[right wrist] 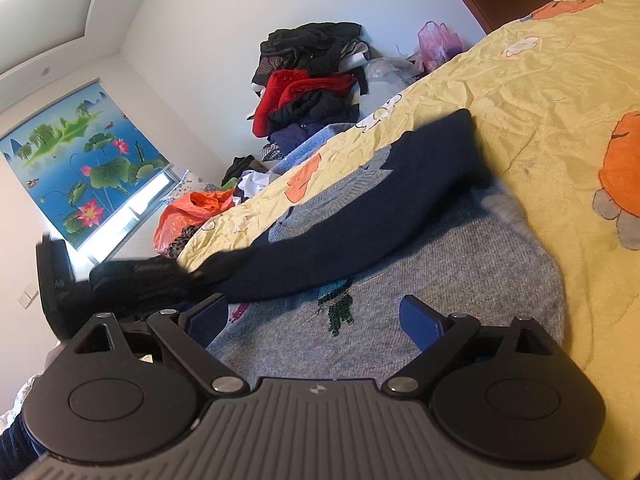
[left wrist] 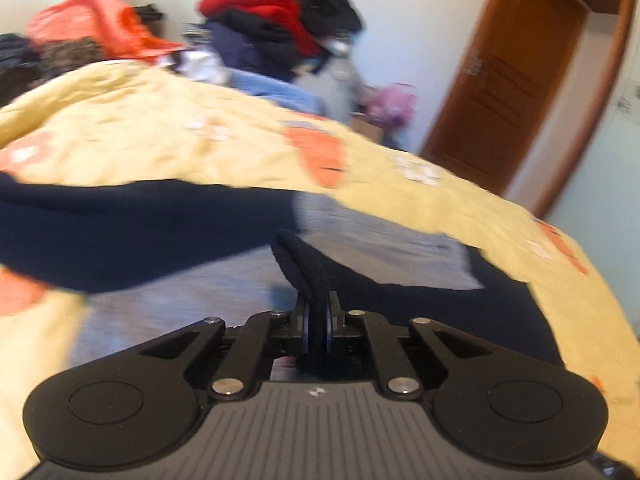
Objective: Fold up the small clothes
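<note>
Now left fingers (left wrist: 318, 312) pinch the navy sleeve (left wrist: 308, 264); right fingers (right wrist: 424, 320) gape above the sweater (right wrist: 460, 248).

Grey sweater (right wrist: 460, 240) knitted, fuzzy (navy sleeve (right wrist: 360, 224) smoother); bedsheet (right wrist: 540, 80) crinkled.

A clothes heap (right wrist: 312, 80) and orange bag (right wrist: 192, 216) lie behind the yellow bedspread (right wrist: 540, 80).

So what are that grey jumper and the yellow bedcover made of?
The grey jumper looks like wool or an acrylic knit: matte, with visible stitch rows and a knitted-in bird motif. The yellow bedcover looks like thin woven cotton or a blend: fine creases, printed pattern. The exact fibre can't be told.
</note>
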Demonstrator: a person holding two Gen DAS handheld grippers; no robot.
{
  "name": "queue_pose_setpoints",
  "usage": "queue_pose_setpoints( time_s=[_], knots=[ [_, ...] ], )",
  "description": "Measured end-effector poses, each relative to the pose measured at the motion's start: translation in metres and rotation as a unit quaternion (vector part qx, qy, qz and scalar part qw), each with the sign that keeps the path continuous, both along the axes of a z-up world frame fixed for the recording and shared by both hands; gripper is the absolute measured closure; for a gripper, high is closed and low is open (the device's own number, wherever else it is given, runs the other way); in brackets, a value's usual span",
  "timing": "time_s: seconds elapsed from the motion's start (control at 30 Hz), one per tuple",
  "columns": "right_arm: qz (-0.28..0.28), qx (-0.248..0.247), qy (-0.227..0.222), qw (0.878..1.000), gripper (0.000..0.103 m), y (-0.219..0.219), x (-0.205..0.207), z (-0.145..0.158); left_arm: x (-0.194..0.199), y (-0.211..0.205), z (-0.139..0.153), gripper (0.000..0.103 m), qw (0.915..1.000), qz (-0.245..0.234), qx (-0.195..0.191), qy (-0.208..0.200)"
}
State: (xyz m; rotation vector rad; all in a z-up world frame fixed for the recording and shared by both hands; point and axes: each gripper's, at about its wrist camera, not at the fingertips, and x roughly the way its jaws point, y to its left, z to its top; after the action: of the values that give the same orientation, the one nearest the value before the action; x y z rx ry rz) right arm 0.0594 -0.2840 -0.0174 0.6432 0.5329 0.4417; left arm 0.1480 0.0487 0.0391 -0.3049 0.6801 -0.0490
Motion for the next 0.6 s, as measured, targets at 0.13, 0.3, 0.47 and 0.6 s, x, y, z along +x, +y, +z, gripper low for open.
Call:
queue_pose_setpoints(
  time_s=[0.13, 0.3, 0.47, 0.6],
  knots=[
    [0.0, -0.001, 0.0, 1.0, 0.009, 0.0, 0.0, 0.0, 0.005, 0.024, -0.023, 0.096, 0.9989, 0.018, 0.003, 0.044],
    [-0.003, -0.005, 0.003, 1.0, 0.01, -0.001, -0.001, 0.002, -0.017, 0.02, -0.02, 0.09, 0.9985, 0.042, 0.035, 0.006],
    [-0.048, -0.044, -0.042, 0.997, 0.01, -0.003, 0.017, 0.038, -0.048, 0.012, 0.005, 0.061, 0.9912, 0.034, 0.044, -0.12],
    [-0.039, -0.16, -0.03, 0.986, 0.009, 0.026, 0.088, 0.052, -0.016, -0.004, -0.008, 0.034, 0.9949, 0.012, 0.046, -0.089]
  ],
)
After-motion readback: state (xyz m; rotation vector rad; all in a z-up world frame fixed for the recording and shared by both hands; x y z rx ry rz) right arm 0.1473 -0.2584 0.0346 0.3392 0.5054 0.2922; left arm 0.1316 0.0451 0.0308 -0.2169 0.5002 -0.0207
